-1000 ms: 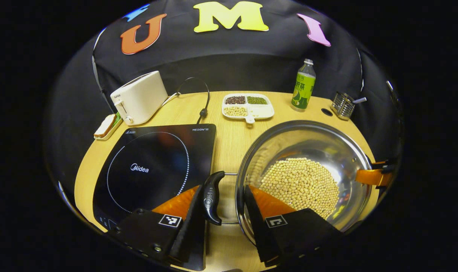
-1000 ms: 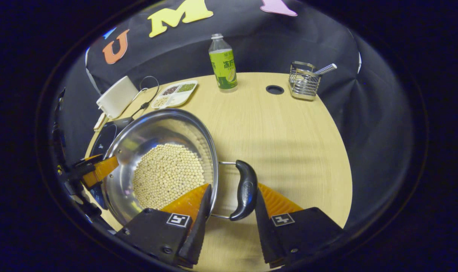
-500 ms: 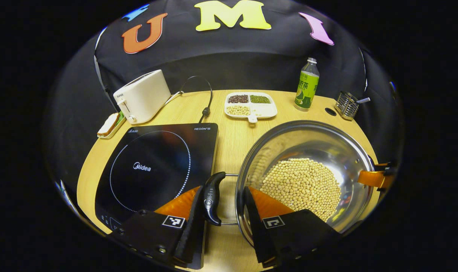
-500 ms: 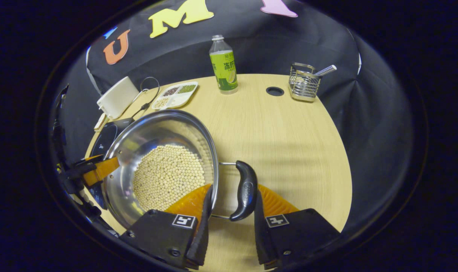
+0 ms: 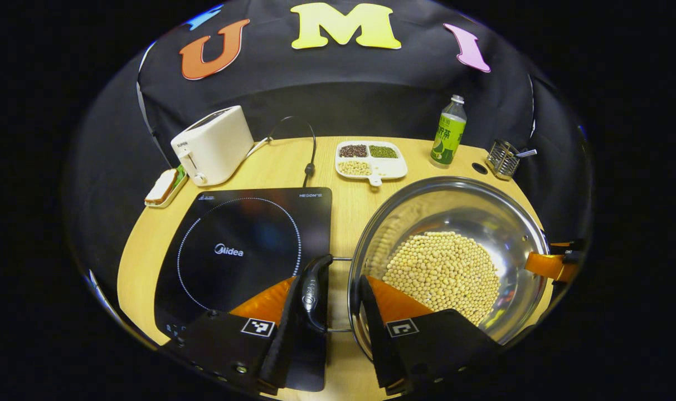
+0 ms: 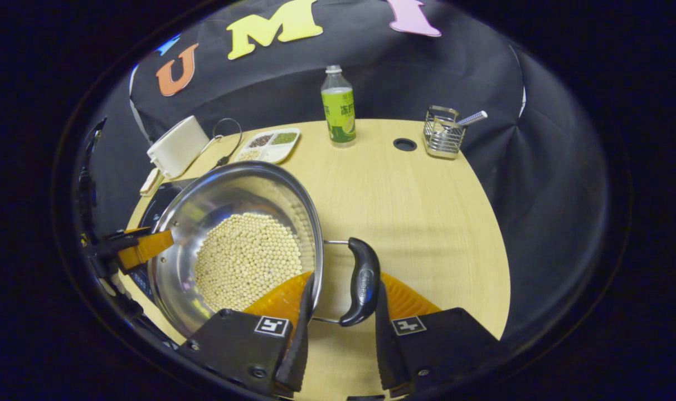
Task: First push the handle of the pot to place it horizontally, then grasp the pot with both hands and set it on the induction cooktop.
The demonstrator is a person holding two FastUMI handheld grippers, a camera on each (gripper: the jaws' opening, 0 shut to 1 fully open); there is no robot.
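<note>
Clearly, from the left gripper view, I had a white toaster [image 5: 214, 145] at the far left of the table [image 5: 148, 234], with a small dish of bread [image 5: 162, 187] beside it near the table's edge. Next came the induction cooktop [image 5: 243, 250], flat, black and bare, its near right corner under my left gripper [image 5: 325, 312]. That gripper was closed around the pot's left handle [image 5: 314, 289] and rim: one finger pressed the outside of the black handle, the other sat inside the pot [image 5: 449, 256]. The steel pot stood just right of the cooktop, wide, shiny and shallow, holding a bed of pale soybeans [image 5: 442, 273]. Behind it lay a divided tray of beans [image 5: 371, 159], a green bottle [image 5: 448, 133] and a wire rack [image 5: 502, 160], all well apart from the pot.

From the right gripper view, my right gripper [image 6: 340, 328] was clamped likewise, one finger inside the rim, the other against the right handle [image 6: 364, 281]. Open tabletop stretched to the right of the pot as far as the rounded edge.
</note>
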